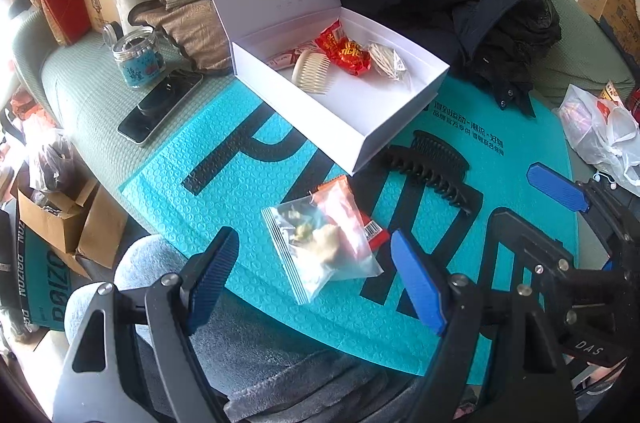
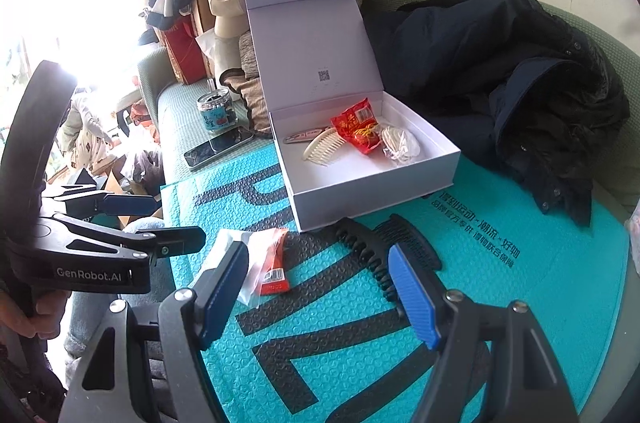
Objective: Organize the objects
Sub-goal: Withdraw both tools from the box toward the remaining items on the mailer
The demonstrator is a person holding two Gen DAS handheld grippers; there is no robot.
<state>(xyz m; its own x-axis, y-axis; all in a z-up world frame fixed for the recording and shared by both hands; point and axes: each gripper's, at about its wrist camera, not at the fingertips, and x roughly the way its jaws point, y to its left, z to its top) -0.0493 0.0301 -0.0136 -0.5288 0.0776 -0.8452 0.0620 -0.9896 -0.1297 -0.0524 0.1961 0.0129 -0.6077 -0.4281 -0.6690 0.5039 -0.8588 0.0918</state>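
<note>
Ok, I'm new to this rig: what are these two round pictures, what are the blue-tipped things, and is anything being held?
Each picture comes from a fisheye camera on a hand-held gripper, looking along its fingers. The left gripper and the right gripper are both open and hold nothing. On the teal mat stands an open white box with a cream comb, a red packet and a clear packet inside. Outside the box lie a clear bag, an orange packet and two black combs.
</note>
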